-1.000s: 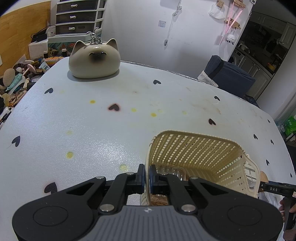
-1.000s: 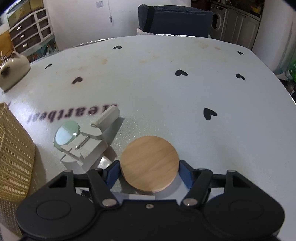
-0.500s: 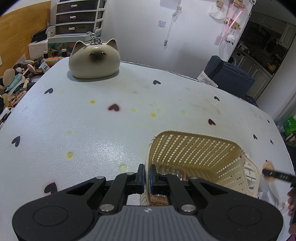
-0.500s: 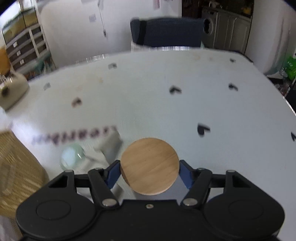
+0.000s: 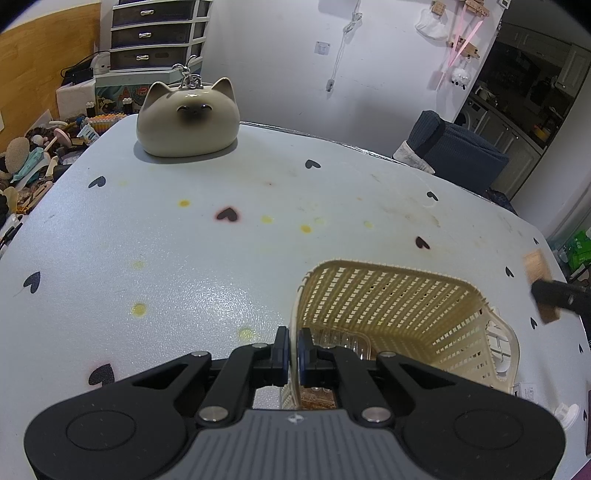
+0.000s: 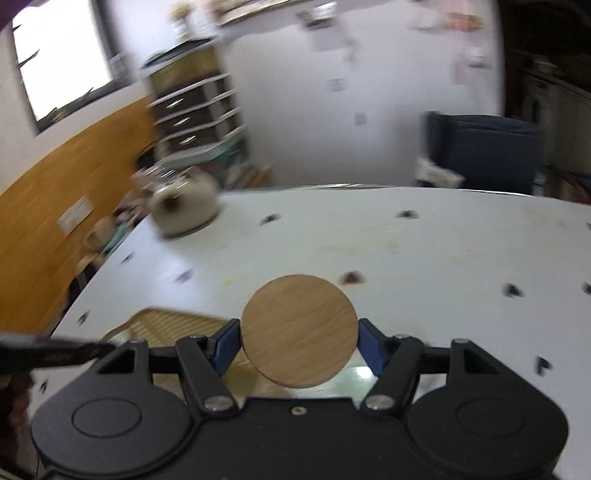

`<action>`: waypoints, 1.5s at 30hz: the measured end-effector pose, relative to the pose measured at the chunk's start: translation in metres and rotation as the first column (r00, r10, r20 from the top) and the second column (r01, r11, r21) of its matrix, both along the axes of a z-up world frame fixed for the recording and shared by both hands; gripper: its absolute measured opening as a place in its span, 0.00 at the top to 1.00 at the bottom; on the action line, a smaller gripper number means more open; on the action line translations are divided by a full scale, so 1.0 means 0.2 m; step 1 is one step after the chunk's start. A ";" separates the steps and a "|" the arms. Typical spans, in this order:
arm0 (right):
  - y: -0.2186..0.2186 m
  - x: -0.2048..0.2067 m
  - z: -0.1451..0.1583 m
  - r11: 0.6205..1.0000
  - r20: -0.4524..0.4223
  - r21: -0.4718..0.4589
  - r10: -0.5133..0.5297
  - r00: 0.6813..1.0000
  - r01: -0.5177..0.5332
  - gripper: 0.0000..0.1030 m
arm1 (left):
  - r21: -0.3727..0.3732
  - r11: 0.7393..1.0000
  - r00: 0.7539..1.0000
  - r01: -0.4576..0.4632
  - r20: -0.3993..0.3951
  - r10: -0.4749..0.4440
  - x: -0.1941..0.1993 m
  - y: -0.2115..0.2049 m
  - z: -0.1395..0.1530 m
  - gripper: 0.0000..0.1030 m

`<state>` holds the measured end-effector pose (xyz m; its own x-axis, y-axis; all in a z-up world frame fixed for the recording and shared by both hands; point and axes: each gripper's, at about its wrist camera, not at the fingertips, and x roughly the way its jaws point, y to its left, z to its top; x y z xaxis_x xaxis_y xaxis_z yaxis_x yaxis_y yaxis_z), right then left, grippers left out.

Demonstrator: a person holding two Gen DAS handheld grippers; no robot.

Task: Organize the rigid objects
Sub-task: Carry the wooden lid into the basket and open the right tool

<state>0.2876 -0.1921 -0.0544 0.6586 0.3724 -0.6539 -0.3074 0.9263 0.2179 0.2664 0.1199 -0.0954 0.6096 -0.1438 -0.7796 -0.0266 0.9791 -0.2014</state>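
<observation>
Pinching near rim of cream perforated plastic basket [image 5: 399, 306], left claw [image 5: 291, 349] nearly closed. Right claw [image 6: 299, 341] clamps round wooden disc [image 6: 299, 330] edgewise above basket; slip risk: thin edge grip.

Cat figurine [image 5: 187, 117] on table [image 5: 147, 240] — drawers [image 5: 157, 33] behind.

- The wooden disc [image 6: 299, 330] is round, flat and light brown with visible grain. It is clamped at its two side edges, face up and roughly level, in the air above the table and to the right of the basket.
- The basket [image 5: 402, 314] is cream plastic lattice, upright and open-topped on the table, gripped at its near wall.
</observation>
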 end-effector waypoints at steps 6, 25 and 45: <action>0.24 -0.01 -0.02 0.981 -0.056 -0.075 0.175 0.983 -0.179 0.34 | -0.001 1.000 1.000 0.000 0.001 0.000 0.00 0.00 0.00 0.95; 0.52 0.06 -0.21 0.851 -0.315 -0.254 0.376 0.871 -0.459 0.34 | -0.006 1.000 1.000 -0.003 0.001 0.003 0.00 0.00 0.00 0.95; 0.53 0.03 -0.21 0.843 -0.347 -0.261 0.374 0.860 -0.471 0.33 | -0.007 1.000 1.000 0.000 0.000 0.000 0.00 0.01 0.00 0.95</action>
<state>0.2936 -0.0854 -0.0967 0.2639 0.3062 -0.9147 -0.6583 0.7502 0.0612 0.2665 0.1218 -0.0948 0.6098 -0.1489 -0.7784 -0.0267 0.9778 -0.2080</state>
